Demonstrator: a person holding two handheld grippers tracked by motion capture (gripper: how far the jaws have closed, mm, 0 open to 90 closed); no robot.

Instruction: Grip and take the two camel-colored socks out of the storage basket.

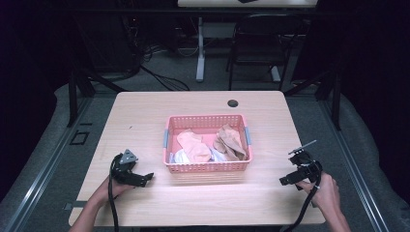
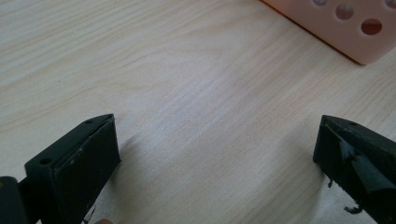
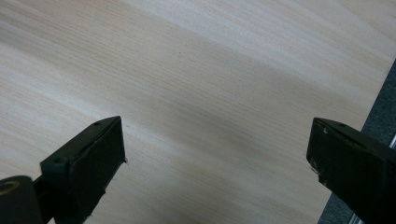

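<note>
High view: on the wooden table (image 1: 145, 116) I see a pink basket (image 1: 208, 166) at center holding peach and white cloths (image 1: 196, 147). I hold my left gripper (image 1: 145, 178) and right gripper (image 1: 285, 181) on either side of it, near the front edge, jaws spread wide, gripping nothing.

A pale wood table (image 1: 145, 116) stands on grey floor (image 1: 43, 145); at 12 o'clock, a dark chair (image 1: 256, 43) and white desk leg (image 1: 200, 48) (cables nearby).
</note>
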